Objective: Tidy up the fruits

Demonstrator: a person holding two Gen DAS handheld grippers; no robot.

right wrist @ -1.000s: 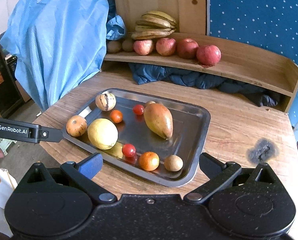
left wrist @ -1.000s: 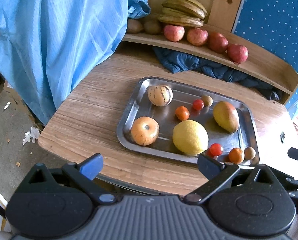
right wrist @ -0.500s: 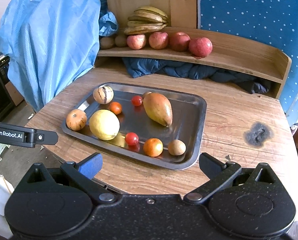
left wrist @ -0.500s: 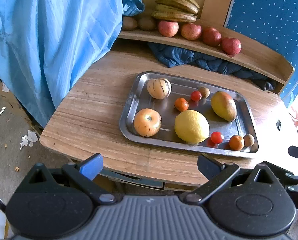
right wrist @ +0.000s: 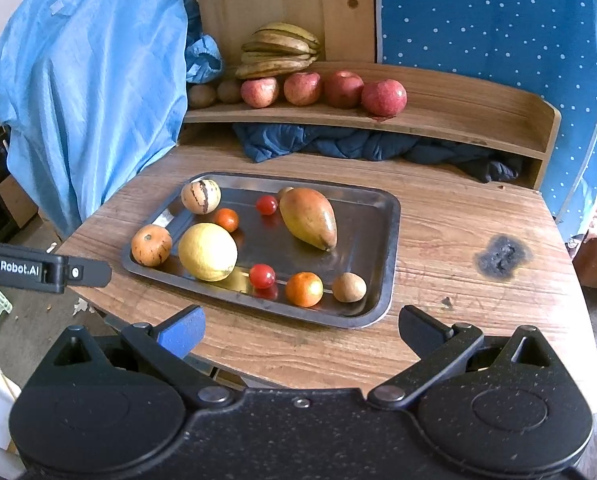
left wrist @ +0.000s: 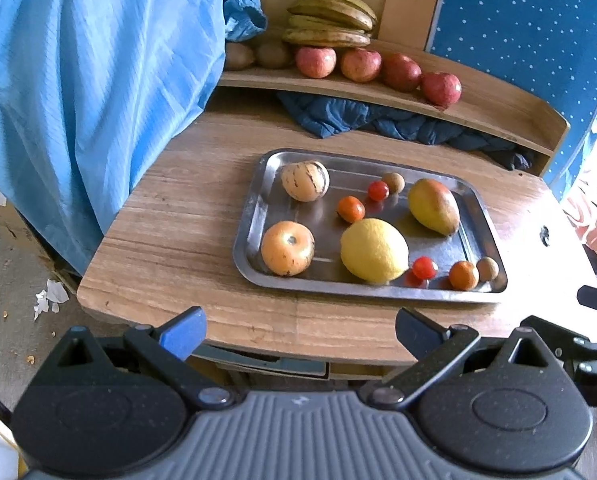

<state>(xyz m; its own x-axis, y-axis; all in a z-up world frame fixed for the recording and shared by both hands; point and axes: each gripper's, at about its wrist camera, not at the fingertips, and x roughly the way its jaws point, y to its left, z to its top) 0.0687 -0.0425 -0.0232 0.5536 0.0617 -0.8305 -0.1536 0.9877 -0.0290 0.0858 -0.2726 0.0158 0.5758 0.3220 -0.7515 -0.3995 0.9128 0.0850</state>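
A steel tray lies on the wooden table and holds several fruits: a big yellow lemon, a mango, a striped melon, an orange persimmon, small oranges, cherry tomatoes and brown longans. Bananas and red apples rest on the back shelf. My left gripper stands open and empty before the table's front edge. My right gripper is likewise open, just short of the tray's near rim.
A blue sheet hangs at the left of the table. A dark blue cloth is bunched under the shelf. A burn mark stains the wood right of the tray. The left gripper's body juts in from the left in the right wrist view.
Both grippers have drawn back from the tray, so the table and shelf look smaller and farther. The fruits have not moved, and both grippers stay open.
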